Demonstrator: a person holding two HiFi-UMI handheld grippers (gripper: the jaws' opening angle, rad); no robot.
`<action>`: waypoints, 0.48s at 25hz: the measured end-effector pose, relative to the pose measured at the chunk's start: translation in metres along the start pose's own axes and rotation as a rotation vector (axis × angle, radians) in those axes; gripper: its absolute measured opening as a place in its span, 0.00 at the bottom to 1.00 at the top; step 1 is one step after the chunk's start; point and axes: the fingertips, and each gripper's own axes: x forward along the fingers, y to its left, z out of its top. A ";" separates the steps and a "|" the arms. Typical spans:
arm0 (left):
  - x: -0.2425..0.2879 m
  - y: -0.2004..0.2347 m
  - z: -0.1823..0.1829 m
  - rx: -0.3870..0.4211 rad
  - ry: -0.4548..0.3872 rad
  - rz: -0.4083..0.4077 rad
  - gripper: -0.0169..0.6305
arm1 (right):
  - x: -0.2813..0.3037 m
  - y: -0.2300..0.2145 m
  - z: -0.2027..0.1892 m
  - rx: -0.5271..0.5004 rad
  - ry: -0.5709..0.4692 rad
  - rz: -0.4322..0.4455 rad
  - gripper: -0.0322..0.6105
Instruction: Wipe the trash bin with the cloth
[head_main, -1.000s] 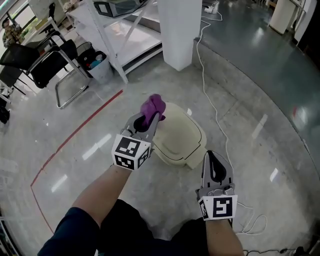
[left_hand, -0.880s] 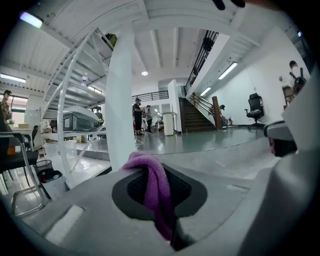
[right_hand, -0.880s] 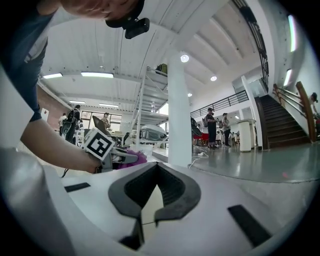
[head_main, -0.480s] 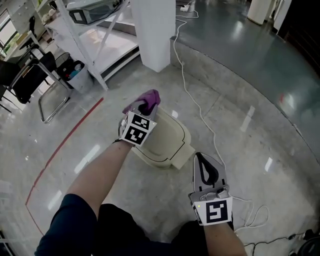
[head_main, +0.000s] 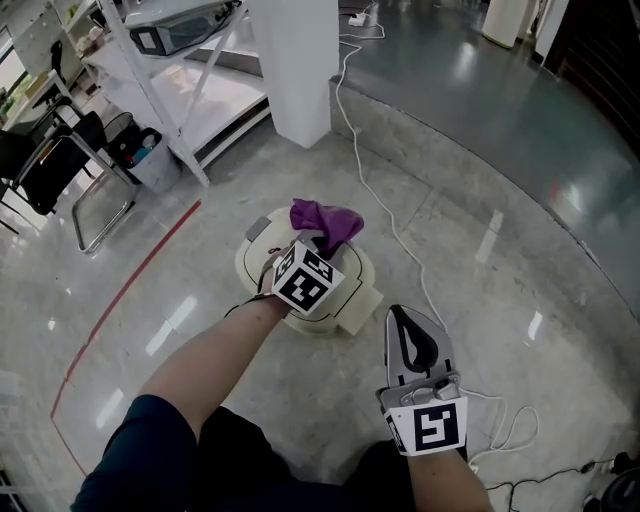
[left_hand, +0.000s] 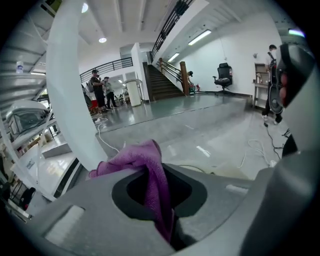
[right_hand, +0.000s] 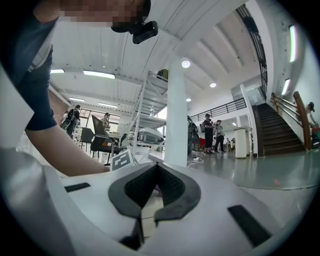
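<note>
A cream trash bin stands on the floor just ahead of me in the head view. My left gripper is over the bin's lid, shut on a purple cloth that bunches out past its tips toward the far right side of the lid. In the left gripper view the cloth hangs pinched between the jaws of that gripper. My right gripper is shut and empty, held near the bin's front right corner, apart from it. In the right gripper view its closed jaws point toward the left gripper's marker cube.
A white pillar rises beyond the bin, with a white cable running past the bin's right side. A shelving rack, chairs and a small waste basket are at the far left. A red floor line runs on the left.
My left gripper has carried the cloth from the bin's far left edge to the right and nearer, across the lid. The right gripper has stayed put.
</note>
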 end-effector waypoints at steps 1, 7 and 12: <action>-0.001 -0.007 0.000 0.003 0.002 -0.017 0.06 | -0.001 0.001 0.000 0.000 -0.002 0.001 0.06; -0.011 -0.059 0.007 0.013 0.005 -0.133 0.06 | -0.004 0.000 0.005 0.004 -0.013 0.002 0.06; -0.021 -0.099 0.005 0.081 0.012 -0.192 0.06 | -0.006 0.000 0.008 0.020 -0.025 0.009 0.06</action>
